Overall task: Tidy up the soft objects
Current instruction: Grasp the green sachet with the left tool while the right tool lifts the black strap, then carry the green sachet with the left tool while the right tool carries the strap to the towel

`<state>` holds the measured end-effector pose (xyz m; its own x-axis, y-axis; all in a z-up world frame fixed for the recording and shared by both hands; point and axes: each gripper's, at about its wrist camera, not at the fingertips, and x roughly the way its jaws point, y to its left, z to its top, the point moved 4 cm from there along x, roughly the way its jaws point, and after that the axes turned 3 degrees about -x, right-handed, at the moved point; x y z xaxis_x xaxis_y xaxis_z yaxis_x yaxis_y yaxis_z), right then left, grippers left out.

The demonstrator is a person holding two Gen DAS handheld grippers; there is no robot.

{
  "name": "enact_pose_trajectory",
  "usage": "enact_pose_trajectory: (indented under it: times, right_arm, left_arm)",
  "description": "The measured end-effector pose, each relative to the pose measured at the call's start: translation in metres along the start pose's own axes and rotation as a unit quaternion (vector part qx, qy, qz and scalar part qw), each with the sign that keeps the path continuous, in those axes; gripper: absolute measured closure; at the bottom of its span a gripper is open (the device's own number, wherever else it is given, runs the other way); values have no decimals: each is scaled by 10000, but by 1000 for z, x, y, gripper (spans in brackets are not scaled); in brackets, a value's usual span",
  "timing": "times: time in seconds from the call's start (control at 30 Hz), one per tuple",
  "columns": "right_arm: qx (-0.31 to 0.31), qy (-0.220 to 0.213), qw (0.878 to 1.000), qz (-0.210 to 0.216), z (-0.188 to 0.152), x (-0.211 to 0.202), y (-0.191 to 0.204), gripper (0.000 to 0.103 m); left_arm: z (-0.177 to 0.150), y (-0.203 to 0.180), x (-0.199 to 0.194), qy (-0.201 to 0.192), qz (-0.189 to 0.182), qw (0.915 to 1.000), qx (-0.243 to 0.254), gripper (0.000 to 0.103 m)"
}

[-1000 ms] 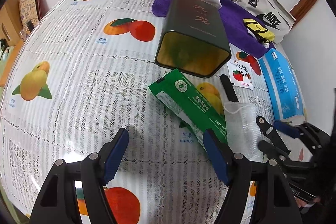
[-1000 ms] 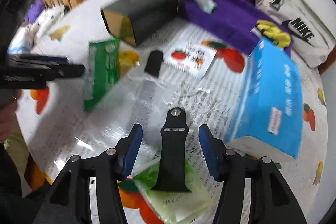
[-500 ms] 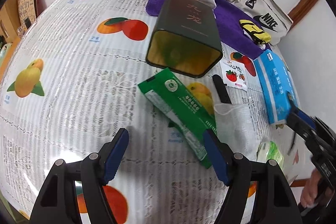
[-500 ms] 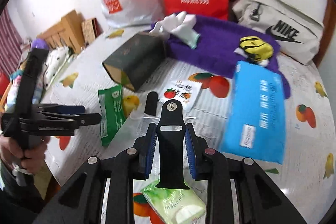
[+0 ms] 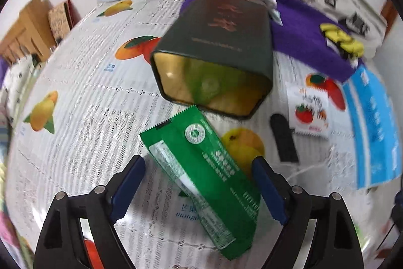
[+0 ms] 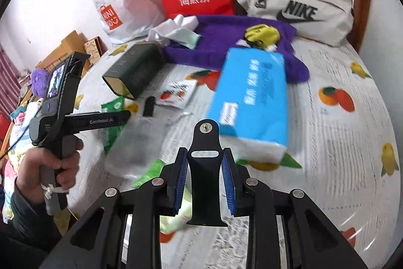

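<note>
My right gripper (image 6: 204, 183) has its jaws clamped shut on the black watch strap (image 6: 205, 168), holding it up over the bed with only the strap's waist between the pads. My left gripper (image 5: 199, 190) has its jaws opening, wide already, straddling the green packet (image 5: 201, 168) without pressing on it; the packet lies flat on the bed's fruit-print cover (image 5: 75, 117), its top end just at the mouth of the dark tin (image 5: 214, 62) lying on its side.

I judge the strap is the main risk: it is smooth and pinched narrowly, so a quick swing could let it slide or twist out. The packet is thin and flat against the cover, so my left jaws may skid over it or snag the lace instead. It also lies askew to the jaws, so closing could crumple it.

The left wrist view shows the tin's gold interior and a second black strap piece (image 5: 283, 140) near the strawberry sachet (image 5: 308, 112). Only the right wrist view shows my left hand (image 6: 47, 168) on its handle, and the blue tissue pack (image 6: 249, 95) whole.
</note>
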<state>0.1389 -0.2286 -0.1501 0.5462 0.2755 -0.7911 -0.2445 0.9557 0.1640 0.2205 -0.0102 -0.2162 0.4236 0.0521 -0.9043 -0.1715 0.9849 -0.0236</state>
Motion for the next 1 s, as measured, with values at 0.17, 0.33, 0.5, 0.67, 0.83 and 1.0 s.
enact_pose_trajectory:
  times: [0.17, 0.33, 0.5, 0.67, 0.83, 1.0]
  right_arm:
    - [136, -25, 9999, 0, -10, -3, -13, 76]
    - [228, -31, 9997, 100, -15, 0, -16, 76]
    - [147, -23, 9998, 124, -17, 0, -12, 76]
    - [244, 83, 9997, -12, -28, 2, -21, 76]
    - [351, 269, 9990, -116, -43, 9, -27, 76]
    - [407, 438, 9980, -216, -50, 24, -31, 76]
  left_arm:
    - [-12, 25, -9, 133, 107, 9998, -46, 16]
    - [-17, 38, -12, 182, 68, 9998, -84, 17]
    - [-17, 20, -14, -259, -191, 9987, 393, 41]
    - [-18, 20, -19, -437, -325, 9971, 526, 71]
    - [-21, 22, -21, -531, -455, 9965, 459, 74]
    - [-24, 19, -20, -713, -473, 9947, 576, 68]
